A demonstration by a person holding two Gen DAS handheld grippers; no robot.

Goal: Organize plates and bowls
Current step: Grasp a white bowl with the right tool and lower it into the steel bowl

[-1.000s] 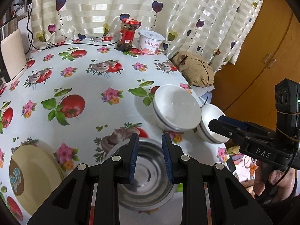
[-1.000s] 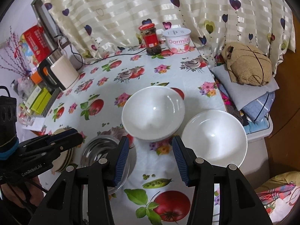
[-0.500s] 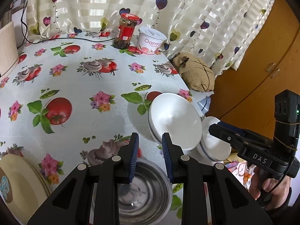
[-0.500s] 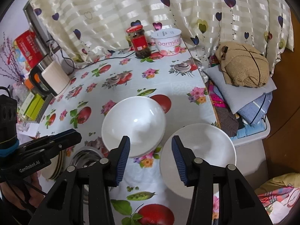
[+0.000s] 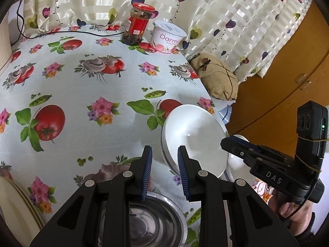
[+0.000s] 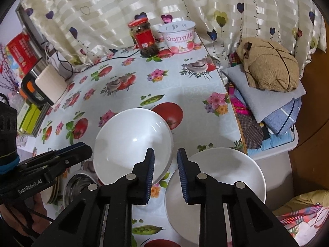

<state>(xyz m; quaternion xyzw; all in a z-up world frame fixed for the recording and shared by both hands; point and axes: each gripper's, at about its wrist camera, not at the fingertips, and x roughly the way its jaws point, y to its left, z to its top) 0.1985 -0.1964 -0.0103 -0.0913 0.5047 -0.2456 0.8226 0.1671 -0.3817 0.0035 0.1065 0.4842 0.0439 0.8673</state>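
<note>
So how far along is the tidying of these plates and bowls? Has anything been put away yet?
Little looks finished. The two white bowls sit side by side, the steel bowl separately, not nested. Yellowish plates seem already stacked at the table's edge. The right gripper, jaws just closing with nothing between them, hovers over the bowls' neighbouring rims; the left gripper holds nothing. Gathering the bowls remains.

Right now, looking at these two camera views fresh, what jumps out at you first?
The loud tablecloth, printed with tomatoes and flowers, fills both views. On it, near the right-hand edge, stand two white bowls: a stacked pair and a single bowl beside it, with the right gripper poised above them, nothing between its fingers. A steel bowl sits under the left gripper.
</note>
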